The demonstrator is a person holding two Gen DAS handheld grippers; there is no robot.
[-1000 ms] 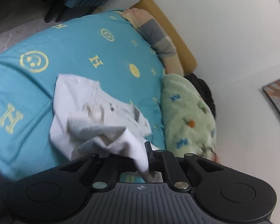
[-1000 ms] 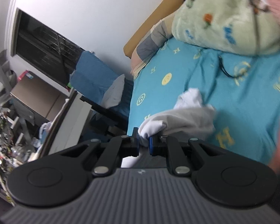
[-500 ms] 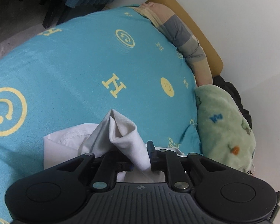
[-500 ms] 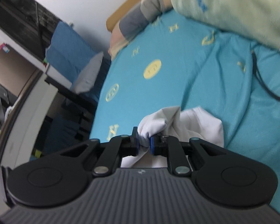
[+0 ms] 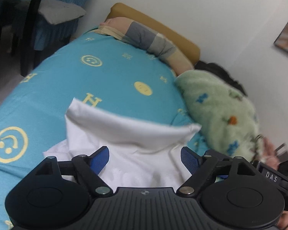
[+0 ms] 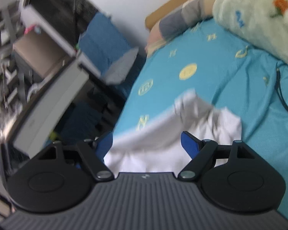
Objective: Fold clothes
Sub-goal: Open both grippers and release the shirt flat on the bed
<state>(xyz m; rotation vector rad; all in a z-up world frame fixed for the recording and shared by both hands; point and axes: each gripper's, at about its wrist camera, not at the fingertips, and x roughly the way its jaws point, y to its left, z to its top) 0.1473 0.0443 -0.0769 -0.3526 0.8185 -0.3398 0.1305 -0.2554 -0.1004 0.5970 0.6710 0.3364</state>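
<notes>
A white garment lies on the turquoise bed sheet, with a folded flap across its far side. My left gripper stands open just above it, blue pads spread wide and nothing between them. In the right wrist view the same white garment spreads in front of my right gripper, which is open too, its jaws wide apart over the cloth. That view is blurred by motion.
A green fleece blanket is heaped at the right of the bed, with a striped pillow by the headboard. The bed's left edge drops to a dark floor, a blue chair and a desk. A black cable lies on the sheet.
Both grippers were shut on bunches of the white garment; both have since opened and let go. The cloth now lies on the sheet with a fold across it.
</notes>
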